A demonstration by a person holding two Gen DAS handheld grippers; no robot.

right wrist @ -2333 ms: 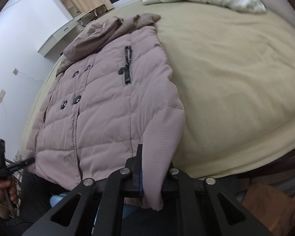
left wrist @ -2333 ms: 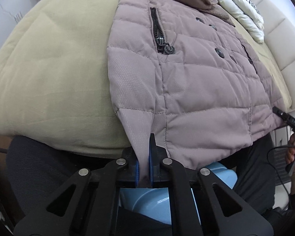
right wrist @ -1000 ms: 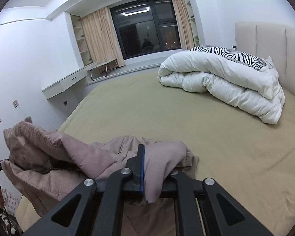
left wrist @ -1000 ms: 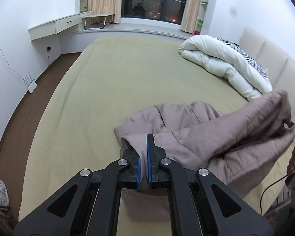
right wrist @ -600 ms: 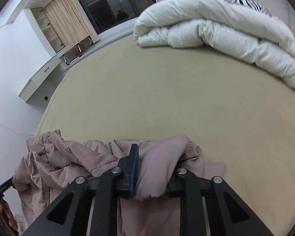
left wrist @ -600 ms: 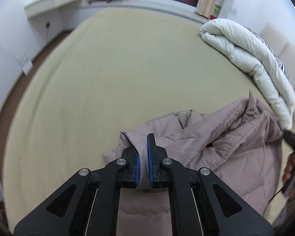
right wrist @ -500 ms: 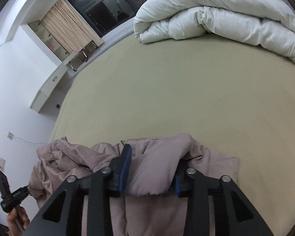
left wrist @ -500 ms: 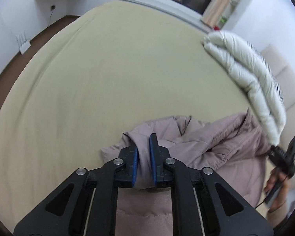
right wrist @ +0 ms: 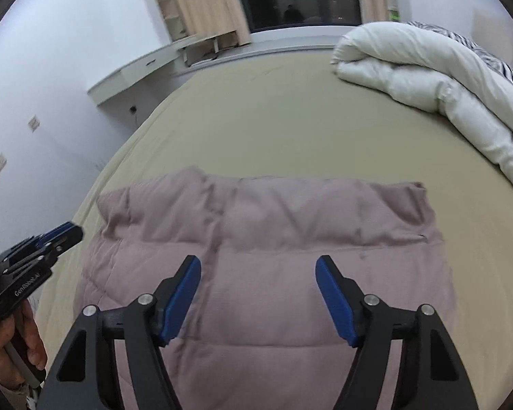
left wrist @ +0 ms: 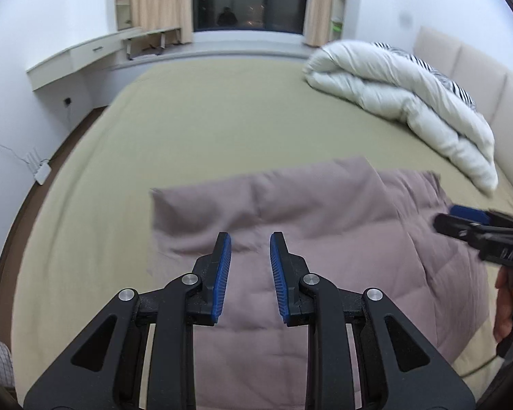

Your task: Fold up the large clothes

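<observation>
We are holding the left gripper [left wrist: 248, 256] and right gripper [right wrist: 258, 280] level above the mauve jacket [right wrist: 273, 256], both aiming toward the window, jaws spread apart and gripping nothing. Half a second ago both were clamping its bunched fabric; now the jacket is lying folded flat on the beige bed [left wrist: 205, 102].

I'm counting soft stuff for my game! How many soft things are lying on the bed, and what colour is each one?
Mauve: 1, the puffy jacket, lying folded.
White: 1, the rolled duvet with a zebra-striped part.
Total: 2, both on the beige bed.
</observation>
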